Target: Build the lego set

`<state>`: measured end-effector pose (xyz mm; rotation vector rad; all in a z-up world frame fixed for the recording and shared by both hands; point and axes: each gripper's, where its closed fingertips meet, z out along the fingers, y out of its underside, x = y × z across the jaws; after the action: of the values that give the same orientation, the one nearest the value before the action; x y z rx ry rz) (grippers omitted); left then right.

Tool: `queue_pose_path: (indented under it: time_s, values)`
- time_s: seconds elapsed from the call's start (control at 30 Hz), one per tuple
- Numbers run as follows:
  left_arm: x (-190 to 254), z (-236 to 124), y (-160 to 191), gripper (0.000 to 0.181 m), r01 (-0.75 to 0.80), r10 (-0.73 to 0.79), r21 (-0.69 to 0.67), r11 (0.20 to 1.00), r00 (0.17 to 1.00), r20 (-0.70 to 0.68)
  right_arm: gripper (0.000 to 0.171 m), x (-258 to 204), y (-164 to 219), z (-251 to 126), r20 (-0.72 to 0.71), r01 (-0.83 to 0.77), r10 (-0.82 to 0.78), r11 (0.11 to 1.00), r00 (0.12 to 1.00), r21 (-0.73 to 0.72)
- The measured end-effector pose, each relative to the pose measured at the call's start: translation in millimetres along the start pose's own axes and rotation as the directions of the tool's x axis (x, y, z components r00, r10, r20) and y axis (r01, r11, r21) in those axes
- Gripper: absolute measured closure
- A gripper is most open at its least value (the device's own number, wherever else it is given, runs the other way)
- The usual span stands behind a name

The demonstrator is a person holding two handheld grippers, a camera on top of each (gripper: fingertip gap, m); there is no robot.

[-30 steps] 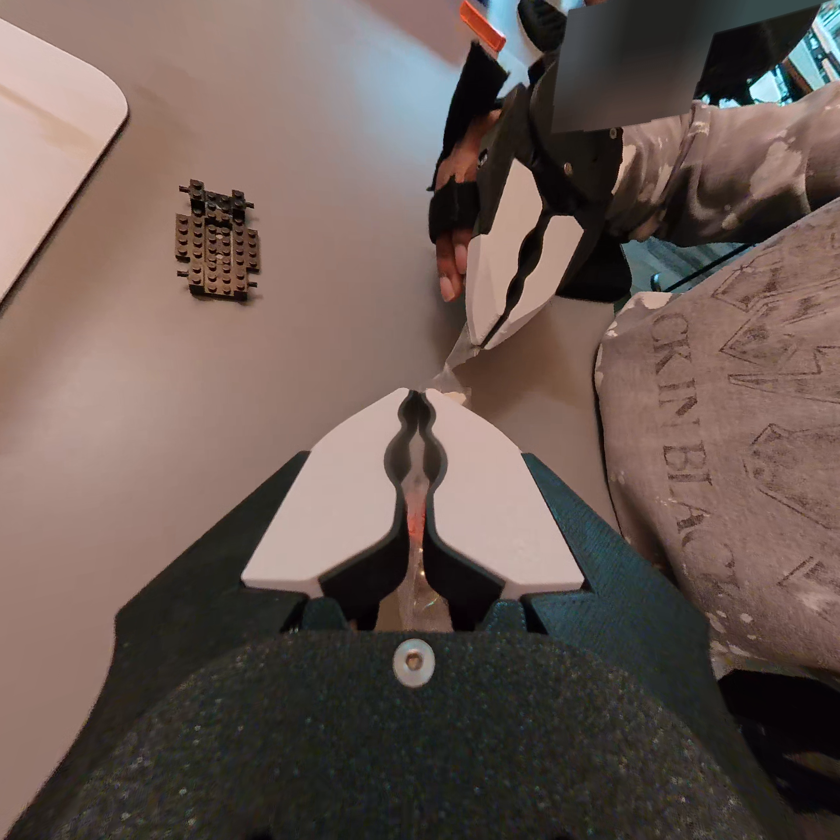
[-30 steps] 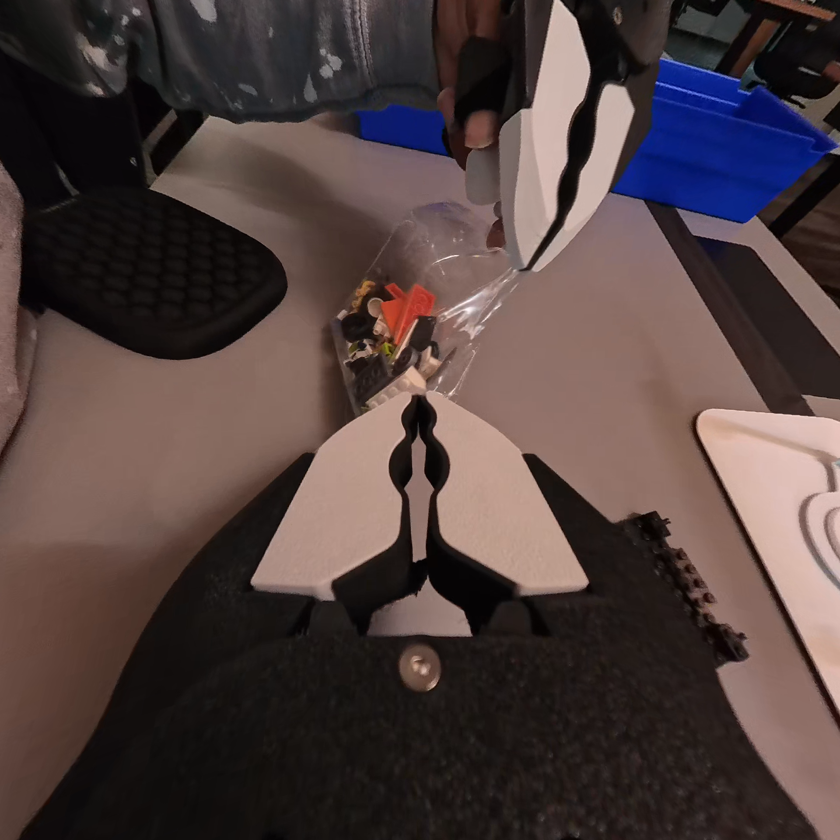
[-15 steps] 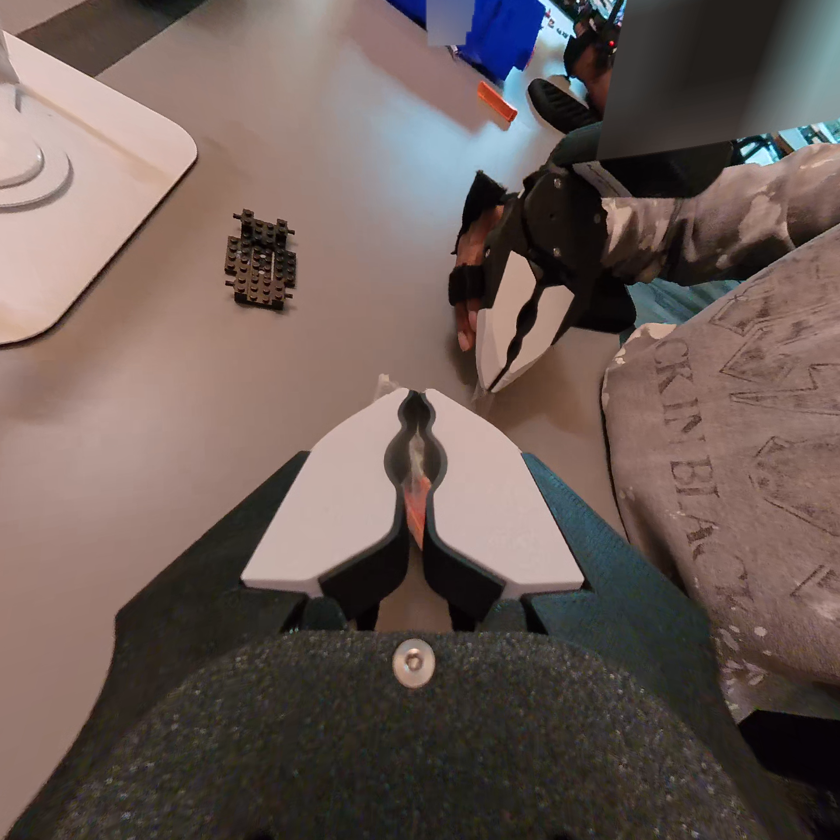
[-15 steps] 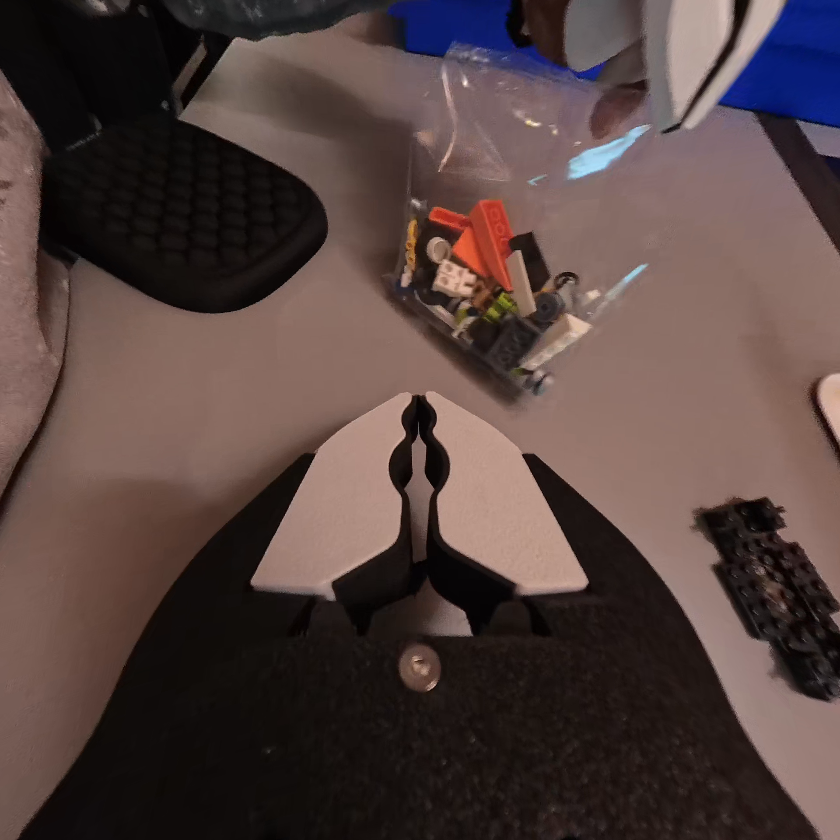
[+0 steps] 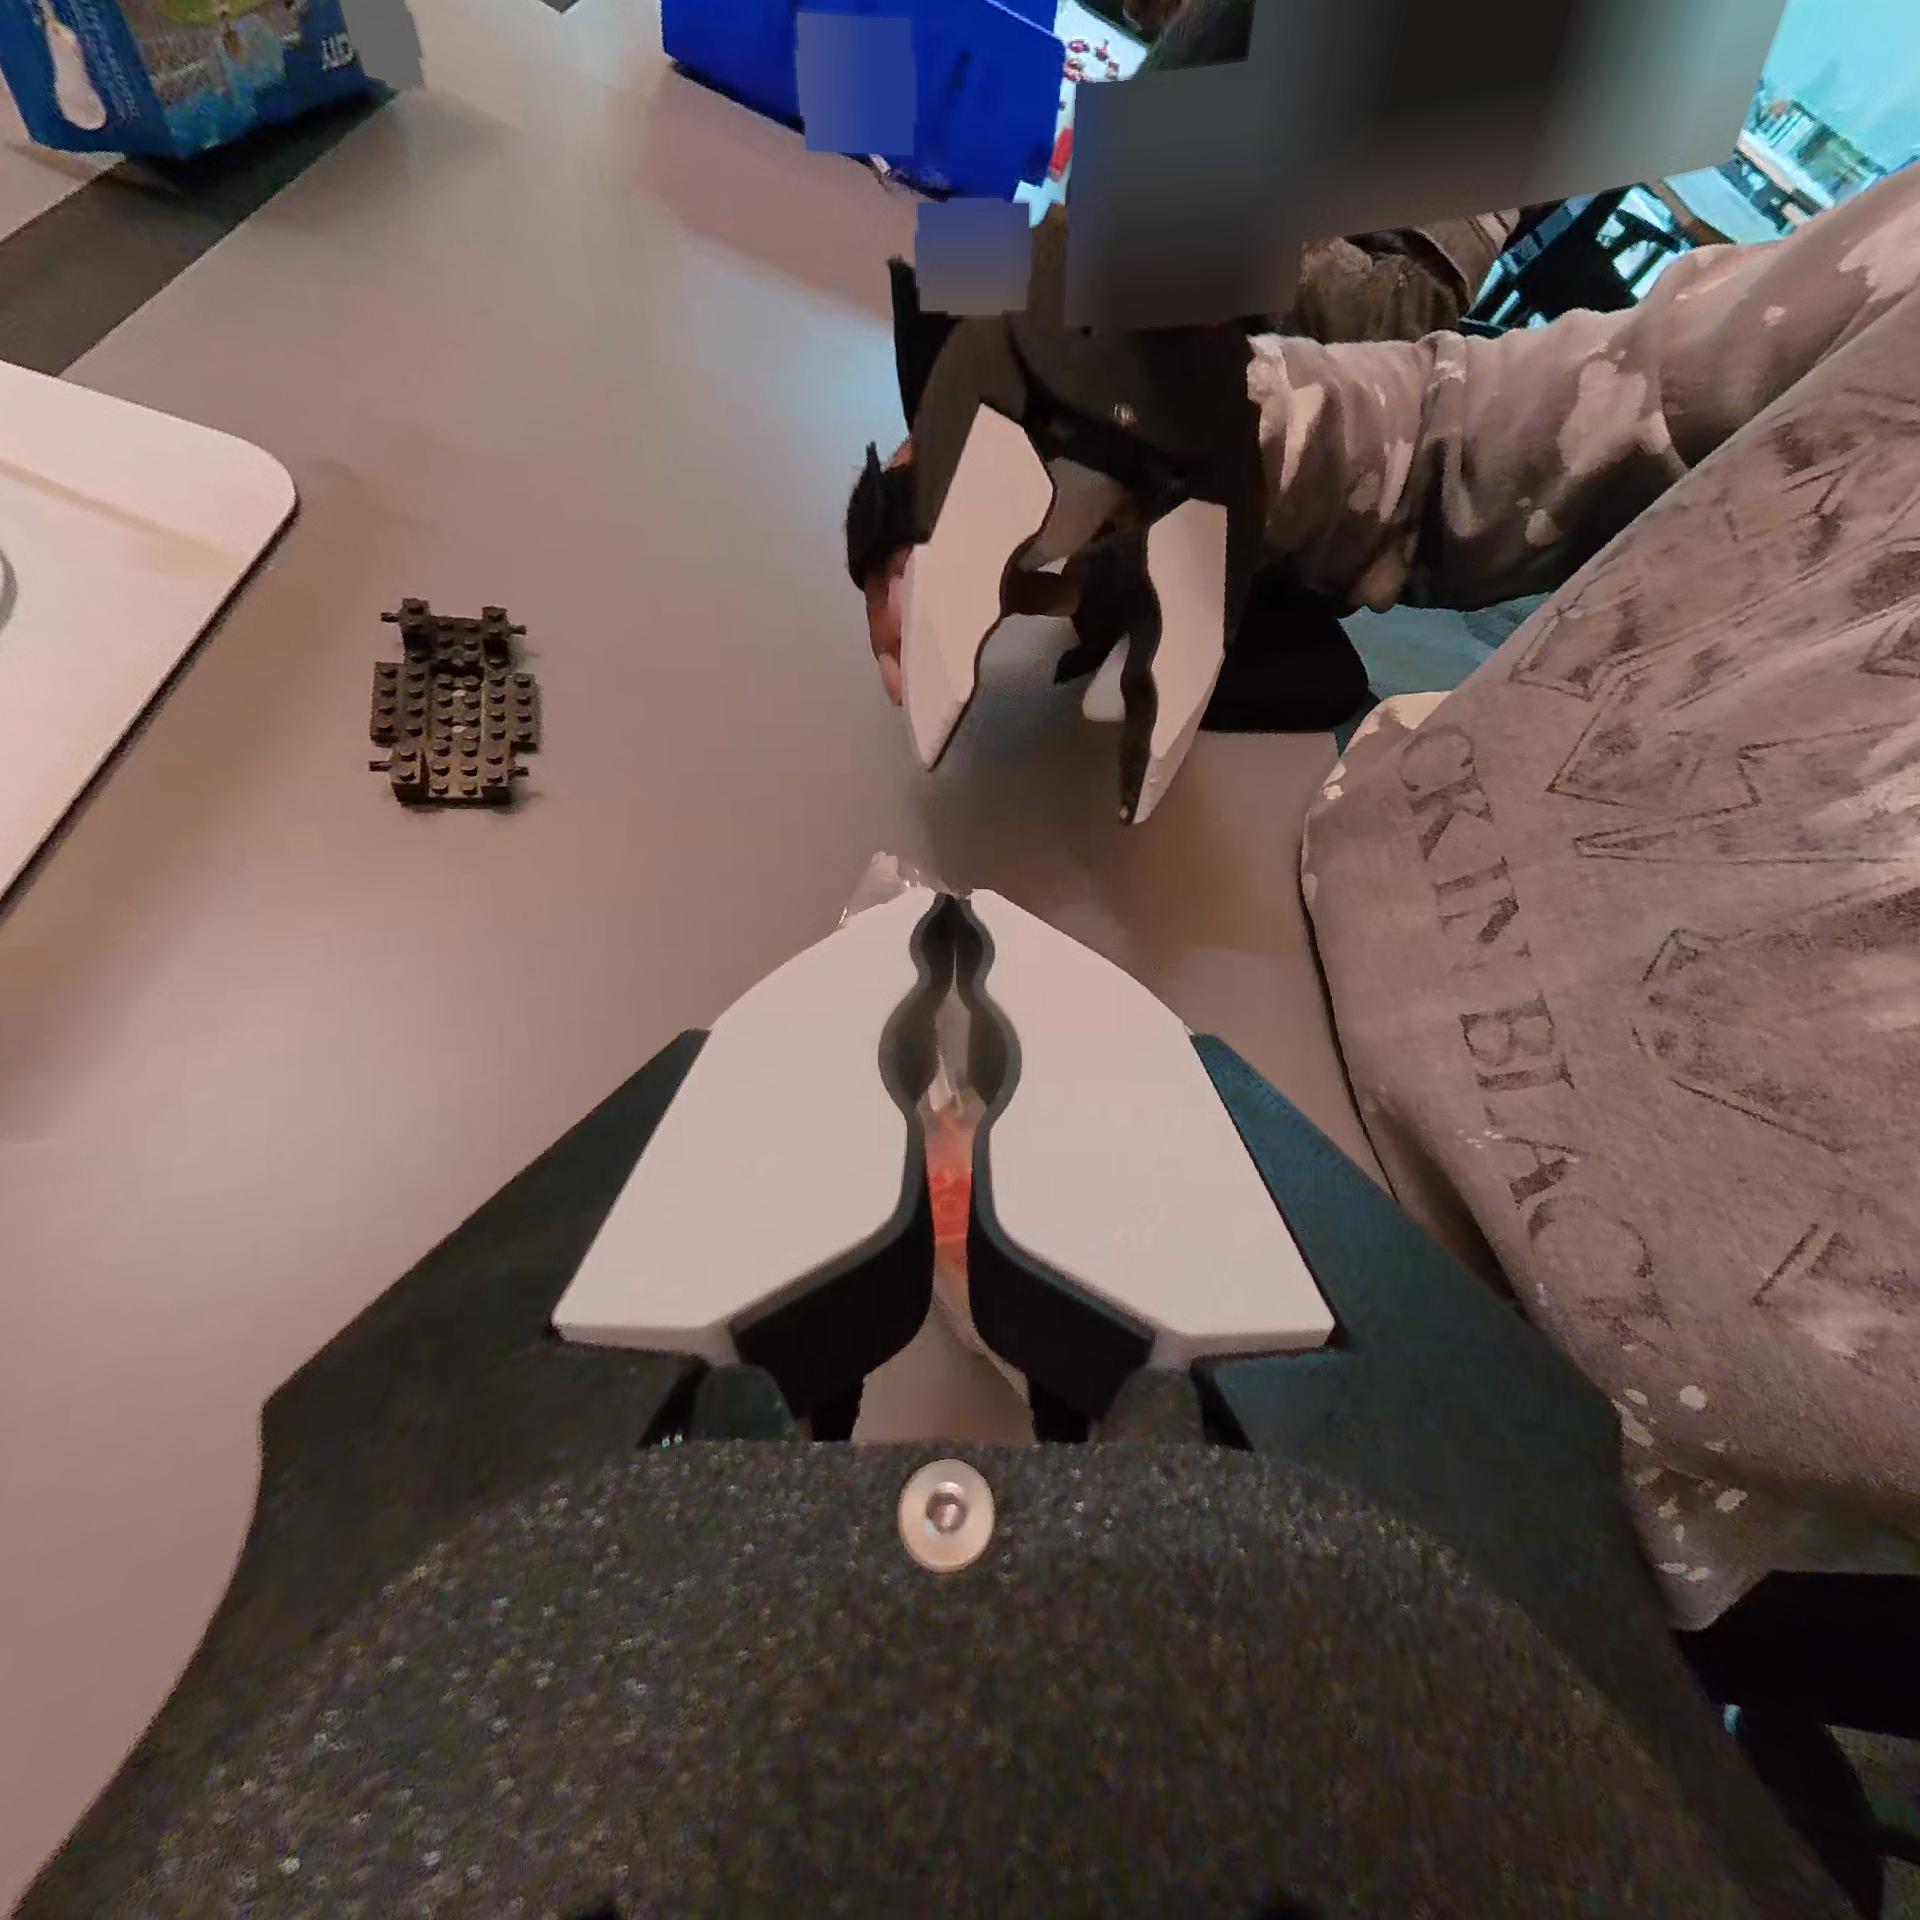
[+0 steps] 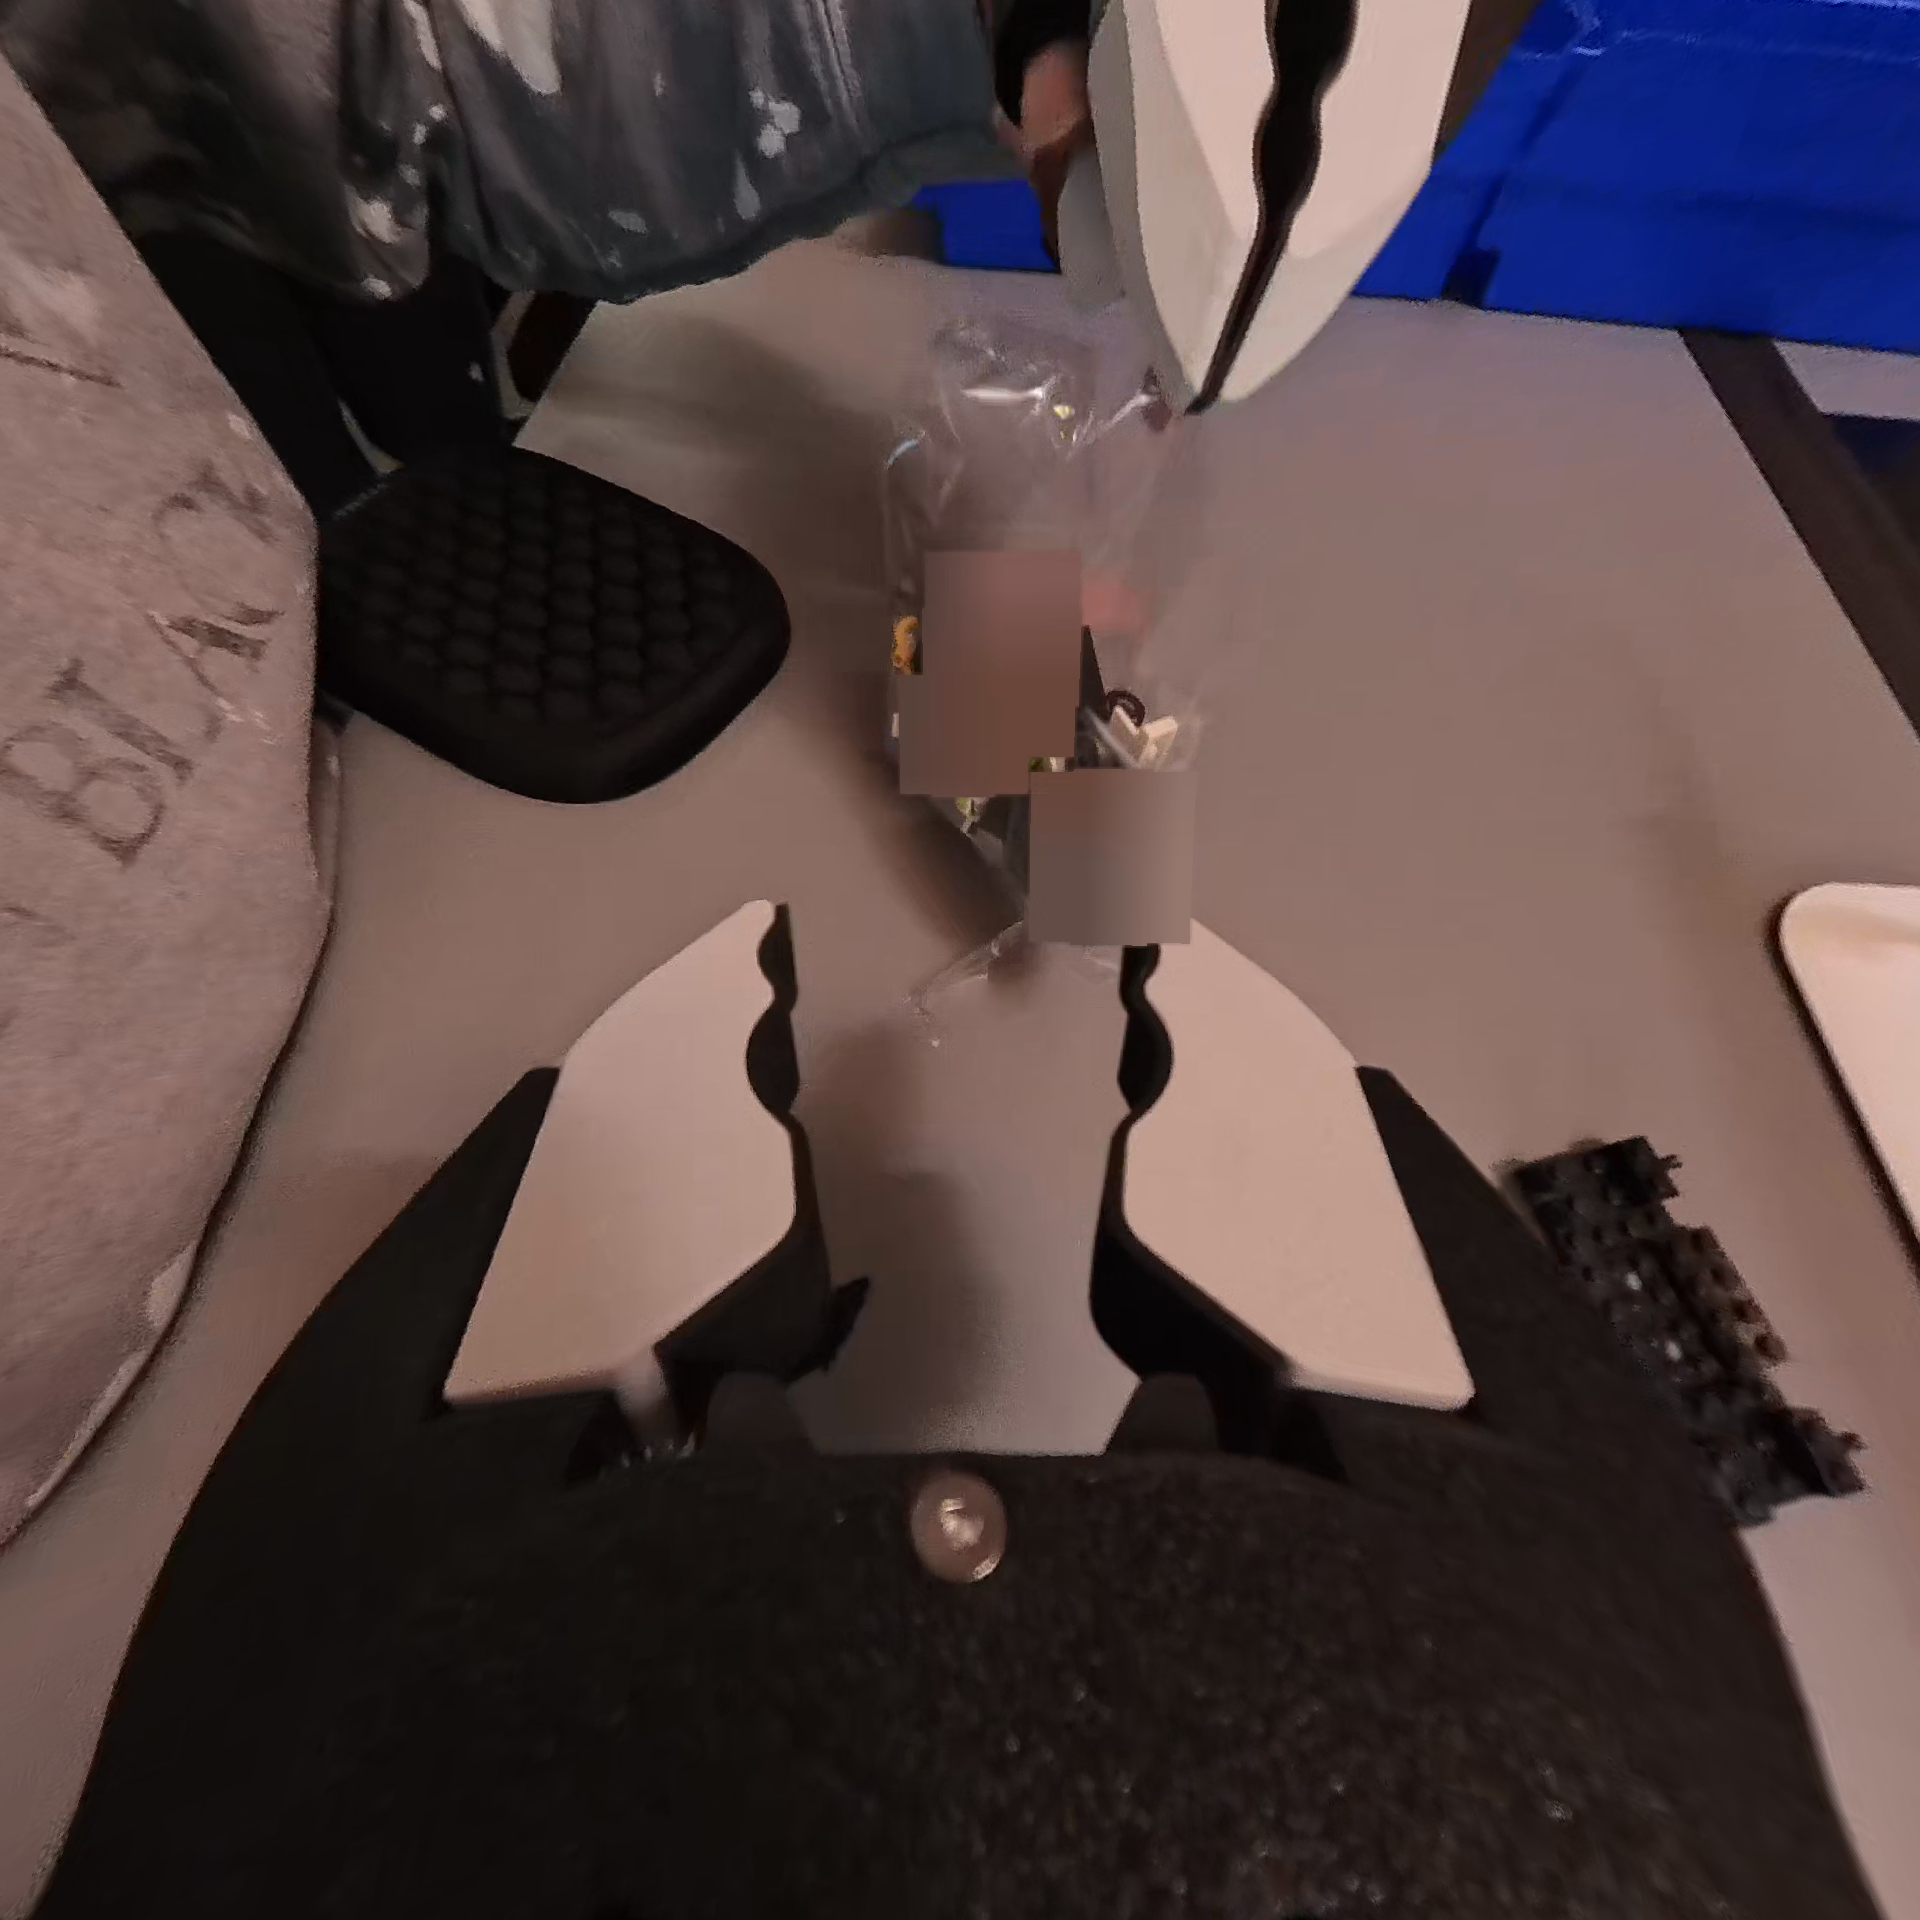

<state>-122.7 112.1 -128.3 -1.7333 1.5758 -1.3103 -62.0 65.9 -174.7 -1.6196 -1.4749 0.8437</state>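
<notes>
My left gripper (image 5: 948, 906) is shut on the top of a clear plastic bag (image 5: 948, 1195) of small Lego pieces; an orange piece shows between its fingers. In the right wrist view the left gripper (image 6: 1205, 400) holds the bag (image 6: 1132, 727) hanging above the grey table. My right gripper (image 6: 956, 935) is open and empty, with its fingertips beside the bag's lower corner. It also shows open in the left wrist view (image 5: 1029, 790). A black studded Lego chassis (image 5: 454, 707) lies flat on the table, to the right of my right gripper (image 6: 1683, 1320).
A white tray (image 5: 125, 540) lies beyond the chassis and shows at the right edge of the right wrist view (image 6: 1860, 1018). Blue bins (image 6: 1662, 156) stand at the table's far side. A black honeycomb pad (image 6: 540, 623) and the person's grey sweater (image 5: 1662, 935) are close by. The gap from one gripper's tips to the other's is roughly 10 cm.
My right gripper has opened and moved in under the hanging bag. My left gripper still holds the bag and has shifted with it; the chassis has not moved.
</notes>
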Motion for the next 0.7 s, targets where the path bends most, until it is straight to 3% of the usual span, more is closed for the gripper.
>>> queue_pose_path:
  time_s: [0.33,0.7]
  values:
    - [21.9,14.7,-1.7,0.181,-0.066,0.065,-0.033,0.997,0.997,-0.031,0.132,-5.3,-46.6,10.7,0.037,0.160,-0.162,0.986,0.986,0.054]
    - [31.6,24.2,1.9,0.181,-0.093,0.091,-0.070,0.993,0.995,-0.037,0.134,-6.7,-26.5,30.9,0.049,0.124,-0.121,0.990,0.991,-0.062]
